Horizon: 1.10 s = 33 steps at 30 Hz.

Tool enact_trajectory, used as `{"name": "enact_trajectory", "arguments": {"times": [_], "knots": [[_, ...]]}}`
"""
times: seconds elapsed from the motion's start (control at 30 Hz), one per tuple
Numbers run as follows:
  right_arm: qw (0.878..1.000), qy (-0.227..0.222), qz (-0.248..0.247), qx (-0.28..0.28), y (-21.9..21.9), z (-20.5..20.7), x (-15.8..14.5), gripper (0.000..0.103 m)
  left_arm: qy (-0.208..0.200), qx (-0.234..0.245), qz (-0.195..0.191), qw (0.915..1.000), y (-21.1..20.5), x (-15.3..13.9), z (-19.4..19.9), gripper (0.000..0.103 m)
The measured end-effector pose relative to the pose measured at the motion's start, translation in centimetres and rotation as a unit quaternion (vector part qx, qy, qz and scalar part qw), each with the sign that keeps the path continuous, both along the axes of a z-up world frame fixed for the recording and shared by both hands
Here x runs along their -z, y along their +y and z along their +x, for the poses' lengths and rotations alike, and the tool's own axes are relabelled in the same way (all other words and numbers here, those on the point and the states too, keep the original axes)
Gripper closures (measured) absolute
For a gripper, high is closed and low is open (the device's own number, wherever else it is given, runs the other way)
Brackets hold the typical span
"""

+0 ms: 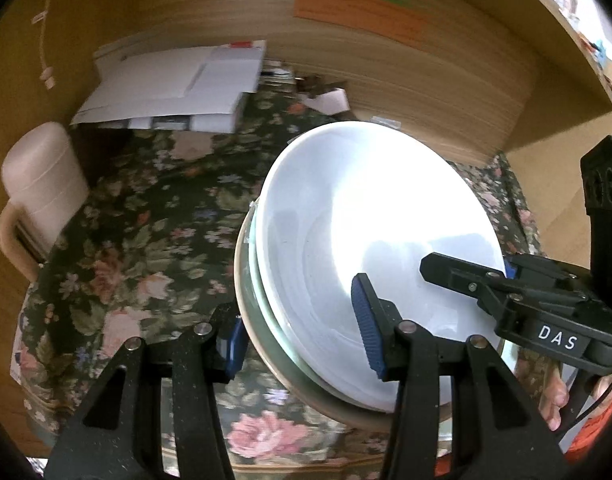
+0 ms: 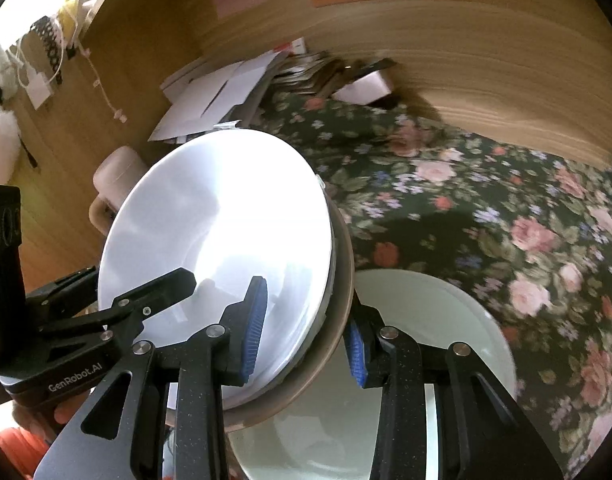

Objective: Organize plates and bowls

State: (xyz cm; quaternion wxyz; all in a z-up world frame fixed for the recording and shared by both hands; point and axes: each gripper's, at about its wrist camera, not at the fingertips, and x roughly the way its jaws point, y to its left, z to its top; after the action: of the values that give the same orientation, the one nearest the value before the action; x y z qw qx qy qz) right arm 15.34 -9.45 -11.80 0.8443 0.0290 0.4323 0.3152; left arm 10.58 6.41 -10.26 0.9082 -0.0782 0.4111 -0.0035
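Two grippers [image 1: 301, 344] [image 2: 306, 332] (fingers clamped) on stacked plates [image 1: 370, 216].

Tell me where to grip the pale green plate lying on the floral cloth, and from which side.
Grip the pale green plate at its raised rim, one finger above and one beneath, probably from the near right edge: it lies flat, and the lifted plate stack with the right gripper overhangs its left side.

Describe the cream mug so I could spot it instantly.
On the floral tablecloth, look towards the wooden wall left of the lifted plate stack. The cream mug stands below the white papers, the only handled, cylindrical item there.
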Motion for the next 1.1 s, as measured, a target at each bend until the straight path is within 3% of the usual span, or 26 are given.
{"name": "enact_trajectory", "arguments": {"times": [0.5, 1.1], "knots": [[0.998, 0.002, 0.003, 0.061, -7.0, -1.8, 0.6, 0.070, 0.012, 0.064, 0.002, 0.9979, -6.6, 0.9, -0.2, 0.055], [0.996, 0.032, 0.007, 0.081, -8.7, -1.9, 2.6, 0.070, 0.051, 0.070, -0.002, 0.9962, -7.6, 2.7, 0.5, 0.056]]}}
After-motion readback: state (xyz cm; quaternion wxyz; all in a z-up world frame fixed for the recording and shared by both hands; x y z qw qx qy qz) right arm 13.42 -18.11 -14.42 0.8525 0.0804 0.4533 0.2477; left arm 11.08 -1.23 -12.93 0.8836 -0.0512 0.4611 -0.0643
